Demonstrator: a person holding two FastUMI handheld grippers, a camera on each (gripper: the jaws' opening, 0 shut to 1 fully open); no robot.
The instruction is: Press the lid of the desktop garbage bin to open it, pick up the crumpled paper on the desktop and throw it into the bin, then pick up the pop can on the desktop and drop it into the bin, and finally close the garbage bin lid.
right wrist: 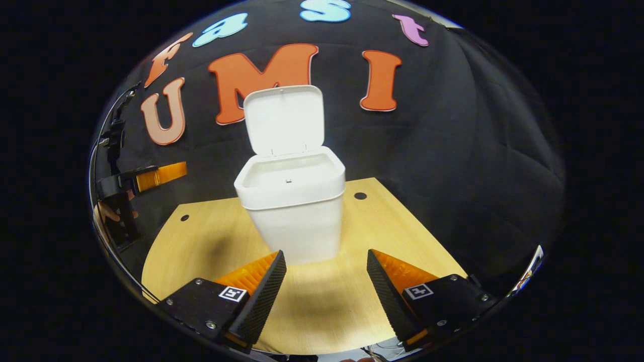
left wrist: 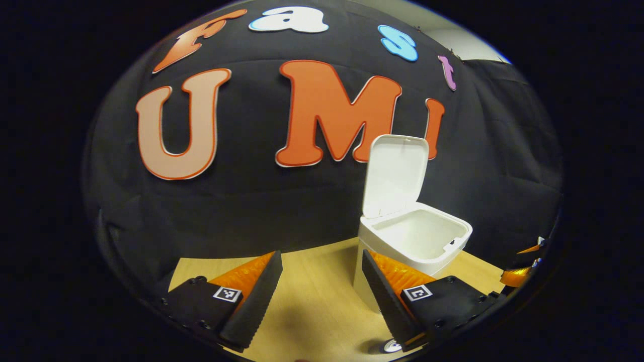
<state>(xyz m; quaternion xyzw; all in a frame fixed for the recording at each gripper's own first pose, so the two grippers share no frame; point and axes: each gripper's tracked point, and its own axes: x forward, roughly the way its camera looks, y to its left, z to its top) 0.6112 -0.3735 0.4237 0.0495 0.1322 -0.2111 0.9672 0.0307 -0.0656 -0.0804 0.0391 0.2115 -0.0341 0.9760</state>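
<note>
The garbage bin (right wrist: 292,211) was seen standing on the wooden desktop (right wrist: 191,241), its lid (right wrist: 284,120) tipped upright and the mouth open. The right gripper (right wrist: 327,286) was held wide and empty just short of it; the left gripper (left wrist: 322,296) was likewise spread, with nothing between the fingers. The bin was judged light, rigid and smooth plastic; the lid's top edge would best be pushed gently.
</note>
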